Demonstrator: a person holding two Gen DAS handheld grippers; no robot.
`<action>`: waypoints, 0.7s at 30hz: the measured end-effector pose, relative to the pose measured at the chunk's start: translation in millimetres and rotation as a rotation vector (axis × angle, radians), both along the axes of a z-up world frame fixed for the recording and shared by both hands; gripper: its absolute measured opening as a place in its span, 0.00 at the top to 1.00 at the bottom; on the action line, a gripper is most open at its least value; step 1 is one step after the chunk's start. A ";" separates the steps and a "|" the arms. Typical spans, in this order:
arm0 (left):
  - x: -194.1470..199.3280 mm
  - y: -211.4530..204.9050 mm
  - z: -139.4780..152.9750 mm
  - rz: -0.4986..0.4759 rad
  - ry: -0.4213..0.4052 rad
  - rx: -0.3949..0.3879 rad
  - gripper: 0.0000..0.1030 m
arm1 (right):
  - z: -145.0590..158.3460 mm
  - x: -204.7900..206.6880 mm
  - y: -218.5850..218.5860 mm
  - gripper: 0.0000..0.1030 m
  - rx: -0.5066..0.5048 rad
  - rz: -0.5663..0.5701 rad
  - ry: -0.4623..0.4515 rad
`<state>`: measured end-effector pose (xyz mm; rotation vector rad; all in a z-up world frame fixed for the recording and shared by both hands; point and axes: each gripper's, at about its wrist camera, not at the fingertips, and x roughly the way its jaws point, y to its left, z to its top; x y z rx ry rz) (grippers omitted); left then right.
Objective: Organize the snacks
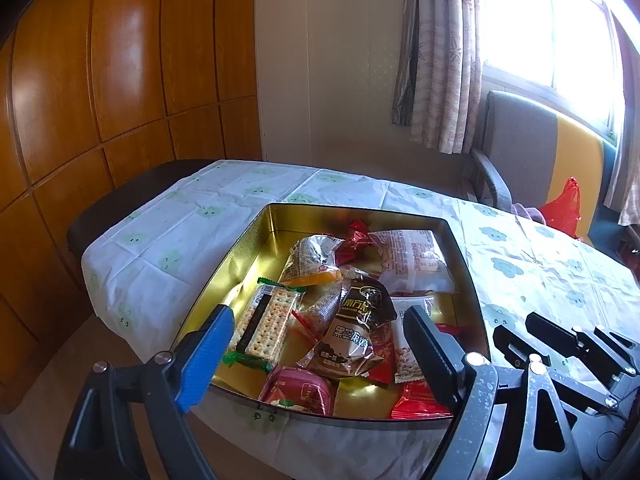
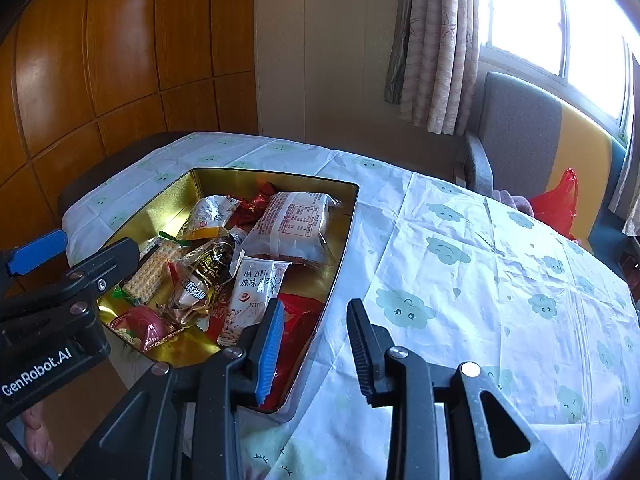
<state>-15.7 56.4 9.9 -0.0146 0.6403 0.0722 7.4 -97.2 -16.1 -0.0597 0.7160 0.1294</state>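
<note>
A gold-lined tin box [image 1: 256, 240] [image 2: 192, 188] sits on the table and holds several wrapped snacks: a cracker pack [image 1: 266, 324] [image 2: 154, 266], a brown shiny packet [image 1: 352, 336] [image 2: 200, 276], a large white packet [image 1: 412, 260] [image 2: 292, 224], red packets [image 1: 420, 400] [image 2: 296, 320], a pink packet [image 1: 300, 390] [image 2: 140, 326] and a white packet with Chinese print [image 2: 256, 284]. My left gripper [image 1: 320, 356] is open and empty above the box's near edge. My right gripper [image 2: 316, 352] is open and empty over the box's right near corner and the cloth.
The table is covered by a white cloth with green cloud faces [image 2: 480, 280] [image 1: 520, 272]. A grey and yellow armchair [image 2: 520, 136] with a red plastic bag [image 2: 560, 204] stands behind on the right, below a window with curtains [image 2: 436, 40]. Wooden panelling [image 1: 100, 80] fills the left.
</note>
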 end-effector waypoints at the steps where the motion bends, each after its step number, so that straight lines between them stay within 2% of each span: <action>1: 0.4 0.7 -0.3 0.001 0.001 0.000 0.15 | 0.1 -0.3 0.2 0.68 0.000 0.000 -0.001; 21: 4.3 4.6 -4.6 0.010 0.020 0.003 0.13 | -2.1 -0.9 3.2 0.67 -0.004 0.009 0.003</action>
